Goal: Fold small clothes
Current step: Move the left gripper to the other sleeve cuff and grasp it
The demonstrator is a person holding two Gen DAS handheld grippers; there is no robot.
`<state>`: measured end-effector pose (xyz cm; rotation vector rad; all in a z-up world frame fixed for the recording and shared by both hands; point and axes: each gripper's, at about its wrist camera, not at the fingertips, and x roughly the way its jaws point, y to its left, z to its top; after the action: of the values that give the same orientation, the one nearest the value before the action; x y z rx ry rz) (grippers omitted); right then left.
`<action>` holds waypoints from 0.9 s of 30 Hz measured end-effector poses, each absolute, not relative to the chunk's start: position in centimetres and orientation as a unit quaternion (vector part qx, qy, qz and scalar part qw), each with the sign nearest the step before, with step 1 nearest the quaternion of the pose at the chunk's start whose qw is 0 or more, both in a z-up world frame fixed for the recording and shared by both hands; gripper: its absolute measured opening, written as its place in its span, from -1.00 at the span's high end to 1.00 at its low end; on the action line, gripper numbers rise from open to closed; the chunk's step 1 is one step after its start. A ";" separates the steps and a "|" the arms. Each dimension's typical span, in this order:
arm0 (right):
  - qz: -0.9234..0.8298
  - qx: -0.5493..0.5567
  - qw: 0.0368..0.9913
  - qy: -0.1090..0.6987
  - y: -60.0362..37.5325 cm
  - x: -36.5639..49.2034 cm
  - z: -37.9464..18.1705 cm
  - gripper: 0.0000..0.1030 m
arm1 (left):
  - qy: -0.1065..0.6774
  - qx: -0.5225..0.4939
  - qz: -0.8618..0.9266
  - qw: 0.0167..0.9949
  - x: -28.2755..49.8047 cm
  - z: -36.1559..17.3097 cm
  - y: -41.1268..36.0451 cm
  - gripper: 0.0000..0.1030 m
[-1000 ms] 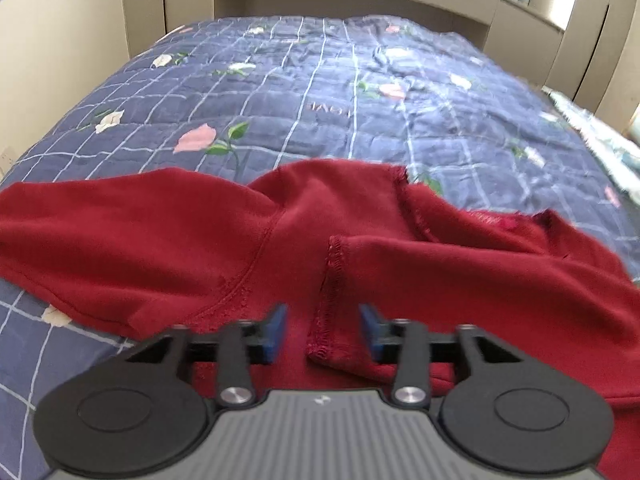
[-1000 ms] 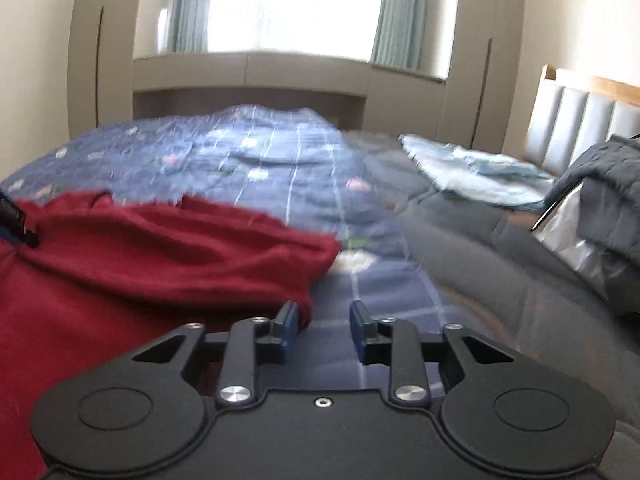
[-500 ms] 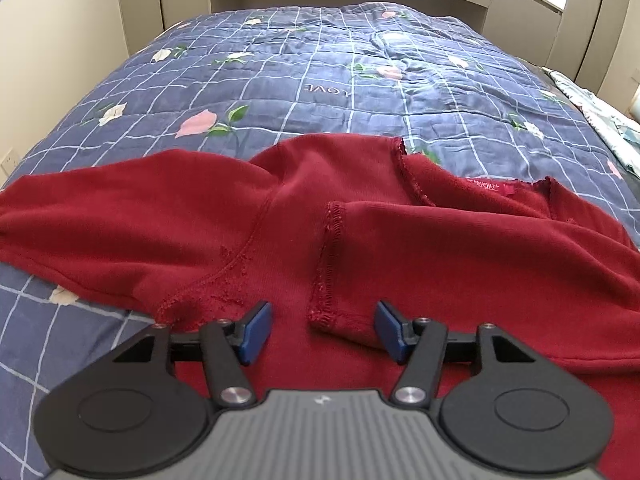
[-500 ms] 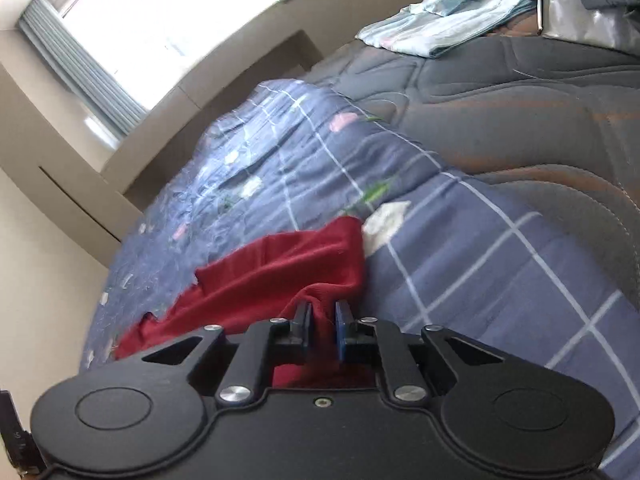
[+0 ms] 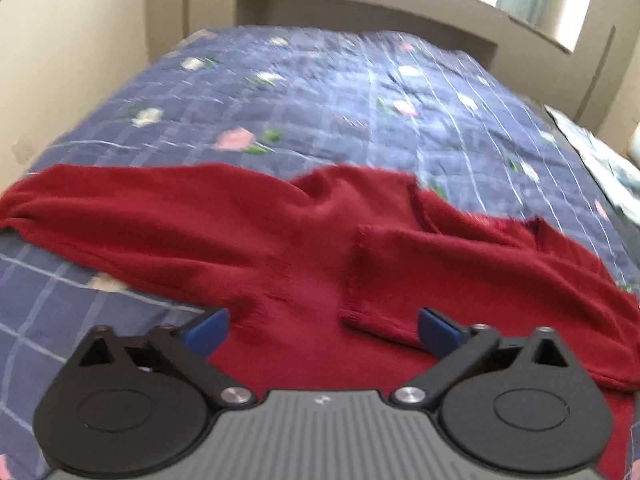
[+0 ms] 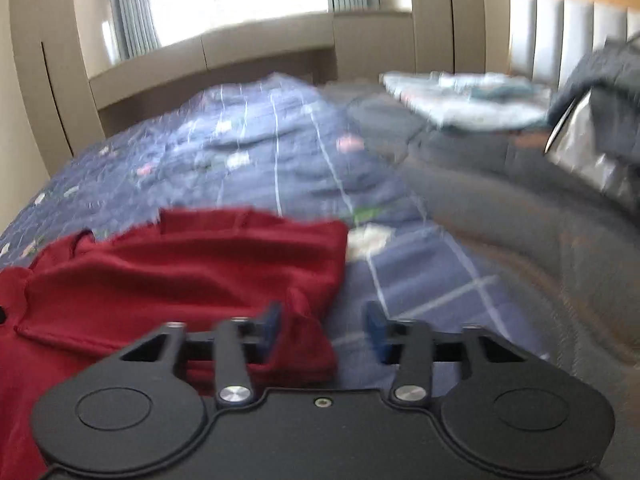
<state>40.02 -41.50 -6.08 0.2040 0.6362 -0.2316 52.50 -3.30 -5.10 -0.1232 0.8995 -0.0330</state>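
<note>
Red knit garment [image 5: 280, 240] spread flat on blue floral quilt [image 5: 340, 100] for folding; left gripper [image 5: 322, 330] opening wide, empty; right gripper [image 6: 323, 330] opening, releasing garment corner.

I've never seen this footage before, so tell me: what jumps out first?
A dark red garment lies spread across a blue floral quilt, filling the near part of both views. The left hand-held gripper hovers over it, its jaws opening with nothing clamped. Farther right lies grey bedding.
</note>
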 end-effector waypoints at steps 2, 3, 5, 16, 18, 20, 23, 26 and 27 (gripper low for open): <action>-0.092 0.099 0.947 0.292 -40.2 39.1 -4.9 -0.78 | 0.424 -0.066 0.000 0.903 51.9 -4.5 -1.5 -0.99; -0.077 0.099 0.950 0.287 -39.4 38.8 -4.5 -0.82 | 0.421 -0.069 0.009 0.904 51.7 -4.3 -0.3 -0.99; -0.044 0.106 0.953 0.280 -37.3 38.1 -4.0 -0.97 | 0.415 -0.069 0.035 0.906 51.5 -4.3 2.4 -1.00; 0.047 0.029 0.957 0.283 -24.7 34.2 -5.1 -0.99 | 0.340 -0.145 0.191 0.909 53.2 -7.4 23.3 -0.99; 0.056 0.024 0.953 0.296 -23.5 34.0 -6.0 -0.99 | 0.346 -0.175 0.200 0.900 54.0 -8.3 26.0 -0.99; 0.058 0.030 0.949 0.310 -22.8 33.7 -7.2 -0.99 | 0.353 -0.199 0.199 0.892 54.6 -9.3 28.5 -0.99; 0.057 0.041 0.941 0.332 -22.4 33.3 -8.8 -0.99 | 0.355 -0.218 0.187 0.890 55.6 -10.0 31.0 -0.99; 0.057 0.025 0.942 0.331 -21.9 33.4 -9.6 -0.99 | 0.350 -0.236 0.179 0.889 56.0 -10.3 32.6 -0.99; 0.057 0.023 0.942 0.331 -21.8 33.4 -9.6 -0.99 | 0.348 -0.242 0.179 0.888 56.1 -10.3 33.1 -0.99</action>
<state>33.44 -21.80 -9.65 0.0469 0.6754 0.1171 56.13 33.08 -10.34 -0.5040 0.7224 0.3725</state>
